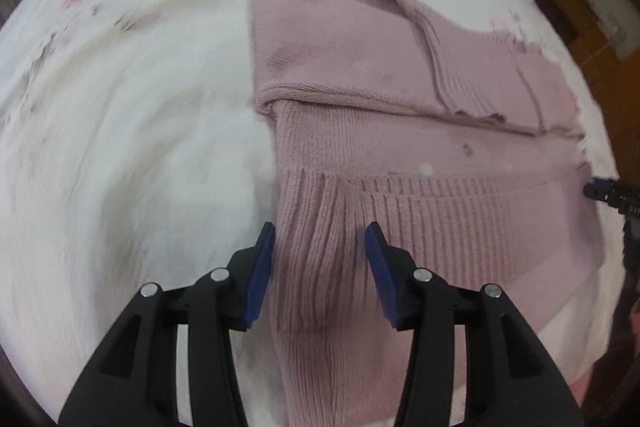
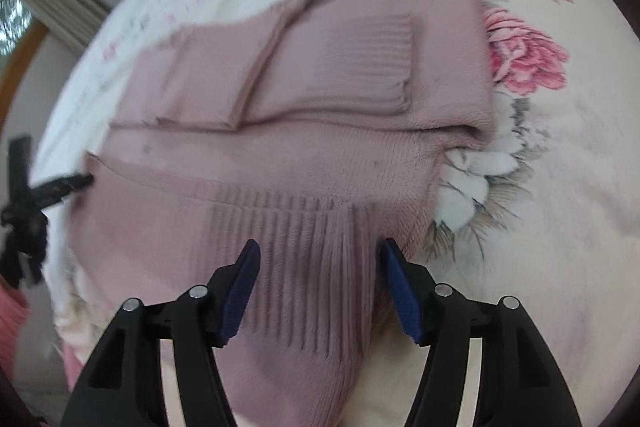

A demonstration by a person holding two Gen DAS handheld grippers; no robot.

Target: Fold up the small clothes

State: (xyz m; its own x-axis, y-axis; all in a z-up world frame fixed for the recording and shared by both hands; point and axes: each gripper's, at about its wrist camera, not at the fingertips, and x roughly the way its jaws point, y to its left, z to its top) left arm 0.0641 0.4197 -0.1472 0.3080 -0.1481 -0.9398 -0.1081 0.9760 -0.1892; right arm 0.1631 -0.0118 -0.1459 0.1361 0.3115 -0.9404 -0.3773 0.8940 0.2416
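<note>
a pink knit sweater (image 1: 400, 75), sleeves folded in, is laid on a floral bedsheet (image 1: 140, 67). its ribbed hem (image 1: 316, 267) at 6 o'clock is straddled by the open left hand-held gripper (image 1: 320, 239) and open right hand-held gripper (image 2: 320, 255). uneven pinches could skew the fold.

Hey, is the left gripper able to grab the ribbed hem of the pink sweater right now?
Probably yes: the left gripper is open with the pink sweater's ribbed hem already lying between its fingers, and nothing blocks it.
</note>
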